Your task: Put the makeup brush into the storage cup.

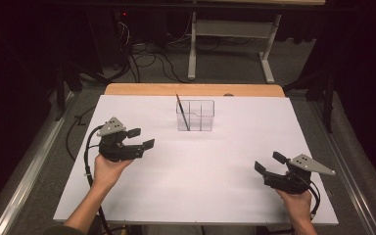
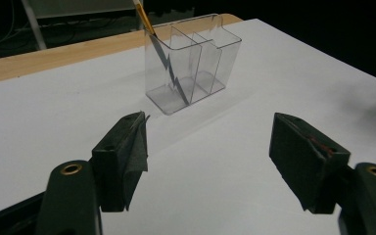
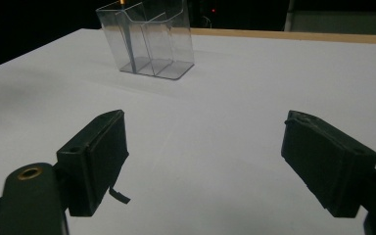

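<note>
A clear plastic organizer [image 1: 196, 116] stands upright on the white table [image 1: 200, 186], toward its far edge and a little left of the middle, with thin walls dividing it into compartments side by side. A pencil [image 1: 182, 111] leans inside the organizer's leftmost compartment, its tip down at the floor of the box and its upper end sticking out above the rim, tilted away to the left. The left gripper [image 1: 139, 138] hovers to the near left of the organizer, fairly close to it, held in the person's left hand [image 1: 106, 169]; its jaws stand wide apart with nothing between them, and they point toward the organizer's near side. The right gripper [image 1: 269, 163] sits well apart from the organizer, off to its near right close to the table's right edge, gripped by the right hand [image 1: 296, 203]. Its jaws are also spread wide and empty, aimed across the bare white surface toward the organizer.
</note>
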`<state>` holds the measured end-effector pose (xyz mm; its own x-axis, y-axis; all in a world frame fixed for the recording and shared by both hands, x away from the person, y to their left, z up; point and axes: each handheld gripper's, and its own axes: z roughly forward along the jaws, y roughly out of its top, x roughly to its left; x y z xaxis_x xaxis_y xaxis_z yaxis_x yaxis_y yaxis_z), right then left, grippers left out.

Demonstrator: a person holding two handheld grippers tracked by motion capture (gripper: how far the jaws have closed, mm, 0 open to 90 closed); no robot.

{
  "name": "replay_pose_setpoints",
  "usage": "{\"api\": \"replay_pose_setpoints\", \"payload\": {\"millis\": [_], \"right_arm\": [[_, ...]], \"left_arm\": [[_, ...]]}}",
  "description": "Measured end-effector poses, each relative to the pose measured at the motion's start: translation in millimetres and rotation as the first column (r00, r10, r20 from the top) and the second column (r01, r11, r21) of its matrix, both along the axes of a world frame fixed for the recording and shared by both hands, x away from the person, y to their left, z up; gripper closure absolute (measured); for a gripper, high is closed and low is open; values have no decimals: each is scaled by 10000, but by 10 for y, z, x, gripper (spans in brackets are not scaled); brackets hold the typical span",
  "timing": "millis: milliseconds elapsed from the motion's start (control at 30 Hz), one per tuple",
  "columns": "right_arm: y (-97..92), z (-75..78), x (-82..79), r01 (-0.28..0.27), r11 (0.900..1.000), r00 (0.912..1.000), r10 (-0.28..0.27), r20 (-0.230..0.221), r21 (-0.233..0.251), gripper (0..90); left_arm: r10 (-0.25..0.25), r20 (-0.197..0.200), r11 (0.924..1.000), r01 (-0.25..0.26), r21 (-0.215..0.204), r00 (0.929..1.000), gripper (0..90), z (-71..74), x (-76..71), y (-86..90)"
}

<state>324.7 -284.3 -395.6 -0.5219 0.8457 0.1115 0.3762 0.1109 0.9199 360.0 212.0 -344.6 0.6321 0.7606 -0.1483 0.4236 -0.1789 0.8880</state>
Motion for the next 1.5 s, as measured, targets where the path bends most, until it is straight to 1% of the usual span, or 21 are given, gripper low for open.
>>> {"api": "replay_pose_setpoints", "payload": {"millis": [133,167,200,267,300,367,467,533,700,900,1000,1067,1233,1300,1500], "right_arm": [[5,-2,2,3,10000,10000,-3,-26,16,188],[11,-1,0,-6,10000,10000,6,-24,6,188],[13,-2,1,-42,10000,10000,42,11,-27,188],[11,-3,0,-10,10000,10000,10,-36,2,188],[6,-3,1,-2,10000,10000,2,-42,12,188],[-1,-2,0,18,10000,10000,-18,-43,22,188],[7,-2,1,-11,10000,10000,11,-37,22,188],[10,-3,2,-58,10000,10000,58,4,-28,188],[3,-3,3,-17,10000,10000,17,-30,18,188],[5,-4,2,-17,10000,10000,17,-46,24,188],[7,-4,2,-43,10000,10000,43,-48,58,186],[8,-3,0,-61,10000,10000,61,-49,52,186],[0,0,2,-55,10000,10000,55,-21,71,185],[-1,3,0,-53,9999,10000,54,-35,121,185],[-2,3,1,-55,9999,10000,55,-16,99,185]], "left_arm": [[138,7,9999,-138,57,9999,308,-39,14,-11],[185,18,9997,-185,135,9998,309,-48,19,-11],[154,-69,9998,-154,92,9999,309,-61,24,-21],[213,-50,9995,-212,229,9998,308,-81,29,-28],[231,-130,9996,-229,167,9996,307,-93,30,-40],[291,-160,9994,-288,179,9994,307,-117,30,-48],[284,-266,9991,-275,316,9992,304,-138,37,-53],[294,-275,9993,-287,258,9992,304,-148,38,-53],[357,-233,9992,-353,183,9991,309,-188,42,-54],[401,-322,9991,-395,180,9987,315,-228,57,-49],[441,-345,9990,-439,64,9984,315,-259,68,-53],[430,-413,9991,-427,72,9982,315,-281,75,-60],[402,-406,9992,-399,86,9984,309,-318,78,-88],[409,-399,9992,-410,-30,9984,306,-336,71,-97],[535,-502,9986,-535,18,9973,295,-409,57,-103]]}}
